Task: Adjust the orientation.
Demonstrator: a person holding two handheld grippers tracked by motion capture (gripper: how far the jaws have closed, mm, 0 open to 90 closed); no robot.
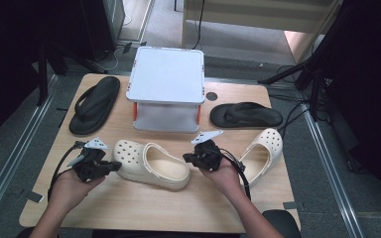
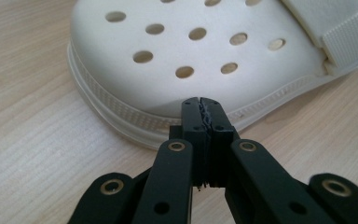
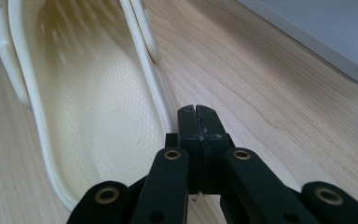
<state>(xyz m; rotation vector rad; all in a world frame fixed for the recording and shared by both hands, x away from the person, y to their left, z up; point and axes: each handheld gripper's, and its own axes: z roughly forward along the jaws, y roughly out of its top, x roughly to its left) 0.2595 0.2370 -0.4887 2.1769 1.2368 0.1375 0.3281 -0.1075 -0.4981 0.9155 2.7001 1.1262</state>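
In the lower left of the high view the left hand-held gripper has its jaws pressed together on nothing, tips at the toe of the cream clog. Right of centre, the right hand-held gripper is likewise closed and empty, at the clog's heel rim. The clog lies mid-frame on the wooden surface, below the grey stand.

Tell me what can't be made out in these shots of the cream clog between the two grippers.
- Clog: in the left gripper view its heel end is cut off by the frame; in the right gripper view, its toe.
- Left gripper: jaws shut, tips at the toe; contact can't be told.
- Right gripper: jaws shut beside the heel rim; contact unclear.
- Lower shelf of the white rack: hidden under its top in the high view.
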